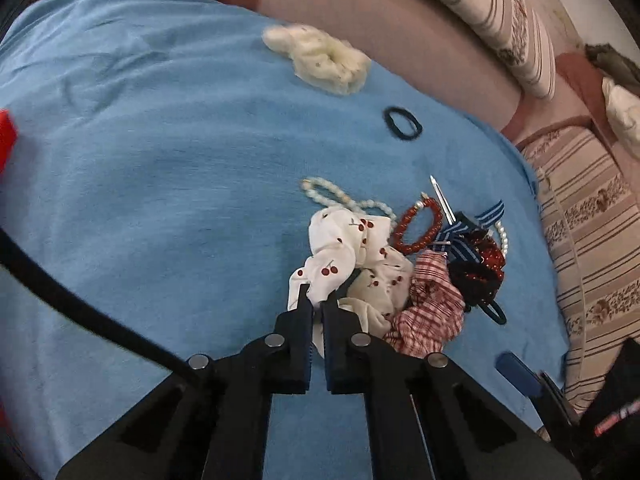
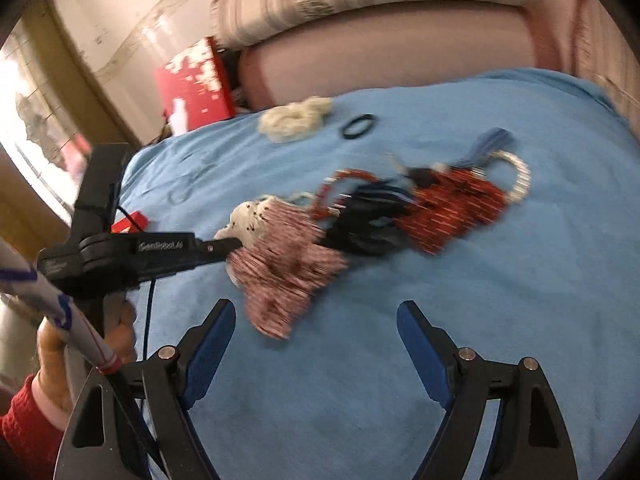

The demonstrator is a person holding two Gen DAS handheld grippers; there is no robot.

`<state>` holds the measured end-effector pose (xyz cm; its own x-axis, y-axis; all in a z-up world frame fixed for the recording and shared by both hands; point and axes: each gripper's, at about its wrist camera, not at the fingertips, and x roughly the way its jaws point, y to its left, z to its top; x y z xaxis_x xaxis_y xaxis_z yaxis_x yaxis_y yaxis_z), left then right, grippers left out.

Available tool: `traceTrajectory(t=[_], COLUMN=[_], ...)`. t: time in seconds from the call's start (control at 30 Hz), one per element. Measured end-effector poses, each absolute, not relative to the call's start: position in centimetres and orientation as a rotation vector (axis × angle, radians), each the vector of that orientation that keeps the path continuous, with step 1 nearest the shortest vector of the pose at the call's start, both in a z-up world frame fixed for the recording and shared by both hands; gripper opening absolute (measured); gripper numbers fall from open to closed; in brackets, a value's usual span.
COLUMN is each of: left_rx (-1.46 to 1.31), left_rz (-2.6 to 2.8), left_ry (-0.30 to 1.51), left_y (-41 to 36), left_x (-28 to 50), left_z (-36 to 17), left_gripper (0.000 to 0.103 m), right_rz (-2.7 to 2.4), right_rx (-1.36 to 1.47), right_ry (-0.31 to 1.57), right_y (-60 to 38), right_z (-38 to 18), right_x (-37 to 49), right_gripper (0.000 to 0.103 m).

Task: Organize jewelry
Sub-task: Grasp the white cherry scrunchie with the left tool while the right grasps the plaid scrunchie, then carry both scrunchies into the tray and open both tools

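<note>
jewelry and hair things lie in a tangled heap [image 1: 404,264] on the right part of a blue cloth [image 1: 160,168] spread over a bed. behind the cloth runs a pinkish cushion edge [image 1: 360,12], and a red box with white spots [image 2: 196,80] stands at the far left corner. largest in the heap is the white cherry-print scrunchie [image 1: 344,256]; the left gripper [image 1: 316,304] has its fingers drawn together on the near edge of that fabric. beside it, touching, is a red-and-white checked scrunchie [image 1: 428,304], then a dark red dotted scrunchie [image 1: 486,264] with a blue striped ribbon [image 1: 464,240] across it. a red bead bracelet [image 1: 420,226] and a pale bead bracelet [image 1: 340,196] lie at the heap's far side, and a white pearl strand [image 1: 503,238] curves at its right edge. well apart, up the cloth, sit a cream scrunchie [image 1: 320,58] and a small black hair tie [image 1: 403,122]. the right gripper [image 2: 316,328] hangs above the cloth just short of the heap, fingers spread wide, nothing between them; its view is blurred.
</note>
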<state>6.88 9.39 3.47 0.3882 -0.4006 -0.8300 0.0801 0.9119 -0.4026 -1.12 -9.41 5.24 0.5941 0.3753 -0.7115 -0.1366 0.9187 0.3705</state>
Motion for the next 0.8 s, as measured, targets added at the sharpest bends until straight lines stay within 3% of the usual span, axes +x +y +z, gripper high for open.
traceTrajectory(t=[0.17,0.23,0.27,0.3,0.33,0.37,0.8], left_rx=[-0.322,-0.329,-0.332,-0.335,-0.341,-0.351,-0.370], left_rz=[-0.274,-0.253,-0.247,-0.235,-0.223,-0.218,-0.081], left_ry=[1.114,1.117,1.117,1.116,1.113,1.106,0.916], left_y=[13.4,14.9,15.4,16.0,16.6,17.0,26.7], left_x=[4.2,3.1,2.8,2.4,1.9,1.4,-7.2], left_z=[4.6,4.5,4.4,4.4,4.4,4.6,11.9], left_gripper=[0.004,0.004,0.004,0.004,0.004,0.004,0.004], right_rz=[0.347,0.333,0.322,0.313,0.312,0.319,0.496], right_rx=[0.262,0.222,0.198,0.179,0.181,0.199,0.096], right_ry=[0.925,0.947,0.963,0.986,1.001,1.009,0.875], right_y=[-6.4,-5.2,-4.7,-4.2,-4.2,-4.4,1.5], right_z=[4.0,3.2,2.7,2.3,2.1,2.2,11.8], right_x=[1.2,2.0,2.5,2.8,3.1,3.0,-1.9], right_gripper=[0.082,0.074,0.057,0.030,0.018,0.014,0.010])
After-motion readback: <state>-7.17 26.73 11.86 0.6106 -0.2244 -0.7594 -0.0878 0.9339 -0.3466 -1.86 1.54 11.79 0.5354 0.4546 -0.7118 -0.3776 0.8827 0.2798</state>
